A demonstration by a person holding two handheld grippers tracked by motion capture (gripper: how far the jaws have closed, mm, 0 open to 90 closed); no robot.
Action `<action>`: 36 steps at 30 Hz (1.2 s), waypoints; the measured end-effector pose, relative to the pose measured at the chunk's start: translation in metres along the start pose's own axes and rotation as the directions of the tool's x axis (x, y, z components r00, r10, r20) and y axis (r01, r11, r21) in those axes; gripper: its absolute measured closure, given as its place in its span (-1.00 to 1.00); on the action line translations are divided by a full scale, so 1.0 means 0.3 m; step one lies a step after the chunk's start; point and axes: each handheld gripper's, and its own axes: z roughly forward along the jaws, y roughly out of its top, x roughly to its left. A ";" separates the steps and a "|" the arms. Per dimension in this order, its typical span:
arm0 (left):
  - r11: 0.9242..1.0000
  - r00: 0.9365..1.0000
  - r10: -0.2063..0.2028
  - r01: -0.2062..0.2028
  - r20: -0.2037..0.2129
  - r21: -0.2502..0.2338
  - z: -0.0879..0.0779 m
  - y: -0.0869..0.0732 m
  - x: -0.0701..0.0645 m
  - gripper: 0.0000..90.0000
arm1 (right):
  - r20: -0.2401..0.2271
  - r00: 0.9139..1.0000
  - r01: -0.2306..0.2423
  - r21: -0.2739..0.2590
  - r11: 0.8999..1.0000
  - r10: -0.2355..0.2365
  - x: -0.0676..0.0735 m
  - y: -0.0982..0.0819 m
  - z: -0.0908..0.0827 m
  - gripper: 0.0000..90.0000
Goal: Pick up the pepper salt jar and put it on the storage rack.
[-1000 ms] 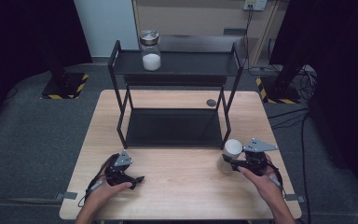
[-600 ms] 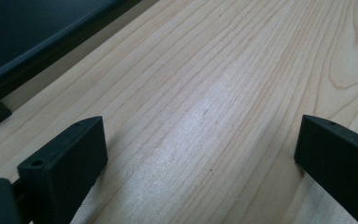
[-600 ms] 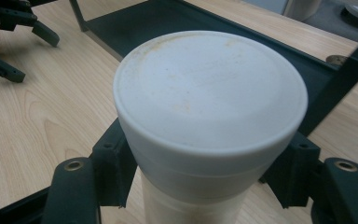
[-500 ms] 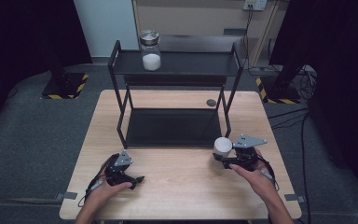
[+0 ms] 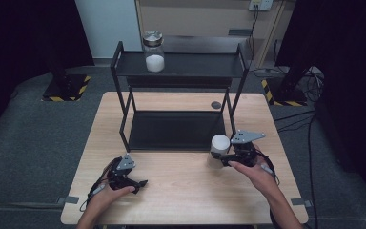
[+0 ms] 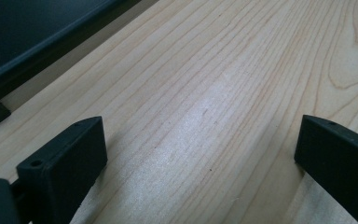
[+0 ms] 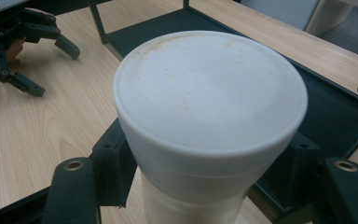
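Observation:
My right gripper (image 5: 220, 153) is shut on a white lidded container (image 5: 219, 145), held upright just in front of the black shelf rack's lower tray (image 5: 174, 130). The right gripper view looks down on the container's round white lid (image 7: 209, 91), with a black jaw on each side of its body. My left gripper (image 5: 142, 182) rests on the table near the front left, open, with bare wood between its jaws (image 6: 205, 154). A glass jar (image 5: 154, 51) with white contents and a metal lid stands on the rack's top shelf.
The black two-level rack (image 5: 181, 71) stands at the middle of the wooden table (image 5: 186, 191). A small dark disc (image 5: 215, 105) lies on the table behind the rack's right legs. Dark floor and cables surround the table.
My right gripper has carried the white container left and slightly up, closer to the rack's front edge. The left gripper has stayed where it was.

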 end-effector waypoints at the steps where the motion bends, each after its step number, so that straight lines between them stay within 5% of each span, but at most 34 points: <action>1: 1.000 1.000 0.000 0.000 0.000 0.000 0.000 0.000 0.000 -0.98 | -0.002 1.000 0.002 0.001 1.000 -0.002 -0.002 0.006 0.005 -0.21; 22: 1.000 1.000 -0.001 0.001 0.000 -0.001 0.000 0.000 0.000 -0.98 | -0.073 0.996 0.048 -0.007 0.999 -0.048 -0.066 0.116 0.055 -0.21; 36: 1.000 1.000 -0.001 0.001 0.000 -0.001 0.000 -0.001 0.000 -0.98 | -0.066 0.995 0.069 -0.016 0.998 -0.069 -0.090 0.208 0.065 -0.21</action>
